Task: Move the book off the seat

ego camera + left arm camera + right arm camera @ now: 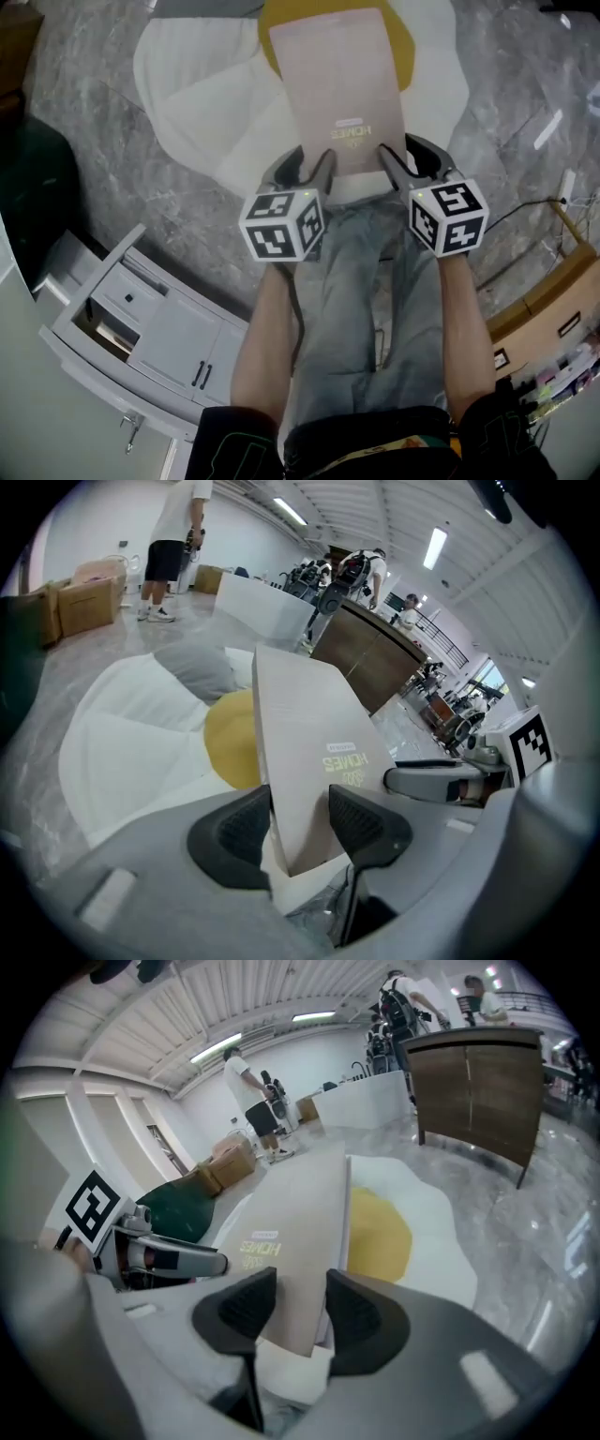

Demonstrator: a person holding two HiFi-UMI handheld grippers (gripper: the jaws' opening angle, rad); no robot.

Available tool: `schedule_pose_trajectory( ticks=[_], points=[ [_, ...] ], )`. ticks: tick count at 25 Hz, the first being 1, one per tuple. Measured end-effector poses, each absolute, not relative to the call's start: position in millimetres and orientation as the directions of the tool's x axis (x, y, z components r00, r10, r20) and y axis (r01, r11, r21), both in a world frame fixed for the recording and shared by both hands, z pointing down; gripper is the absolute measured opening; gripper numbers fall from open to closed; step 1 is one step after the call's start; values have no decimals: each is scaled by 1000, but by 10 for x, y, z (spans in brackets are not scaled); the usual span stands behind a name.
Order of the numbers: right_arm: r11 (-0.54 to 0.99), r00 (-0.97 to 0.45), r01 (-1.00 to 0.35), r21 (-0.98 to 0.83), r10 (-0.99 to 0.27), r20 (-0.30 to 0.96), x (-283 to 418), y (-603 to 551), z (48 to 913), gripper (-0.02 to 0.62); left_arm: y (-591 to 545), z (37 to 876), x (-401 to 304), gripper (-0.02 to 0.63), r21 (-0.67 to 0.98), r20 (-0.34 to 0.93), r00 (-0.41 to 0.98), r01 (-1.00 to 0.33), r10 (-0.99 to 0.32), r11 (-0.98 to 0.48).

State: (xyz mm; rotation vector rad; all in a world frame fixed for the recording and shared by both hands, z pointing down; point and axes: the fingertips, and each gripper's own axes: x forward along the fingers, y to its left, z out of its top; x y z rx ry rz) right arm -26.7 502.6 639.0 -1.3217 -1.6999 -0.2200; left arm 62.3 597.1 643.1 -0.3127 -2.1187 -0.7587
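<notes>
We hold the book (342, 84) with both tools at once. The left tongs (302, 167) are clamped on its near left corner and the right tongs (411, 161) on its near right corner. In the left gripper view, the left tongs (300, 822) have both dark ribbed pads pressed against the book (309, 752), one on each face, with the corner sticking out below them. In the right gripper view, the right tongs (295, 1307) grip the book (300, 1232) in the same way.

The book is pale beige, with its printed title near the edge closest to us. It slopes away from us over the seat (187, 75), a white, egg-shaped cushion lying on the grey marbled floor (525, 84). From the head view the cover hides most of the seat's yellow centre (398, 47). We cannot tell whether the book's far edge touches the seat.

Our grey trousers (356, 300) show below the book, between our bare forearms. A pale grey cabinet (159, 328) with dark handles stands at the lower left. In both gripper views, people stand well back in the hall.
</notes>
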Motion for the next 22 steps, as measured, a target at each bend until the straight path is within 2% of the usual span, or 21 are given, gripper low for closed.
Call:
schedule_pose_trajectory(
  ticks=[10, 22],
  points=[
    [641, -236, 670, -374, 662, 712, -899, 3852, 5919, 169, 5053, 5926, -382, 207, 374, 757, -621, 160, -202, 914],
    [835, -498, 420, -357, 540, 678, -1346, 1841, 5619, 169, 3149, 5617, -1280, 207, 358, 734, -549, -186, -399, 915]
  ],
)
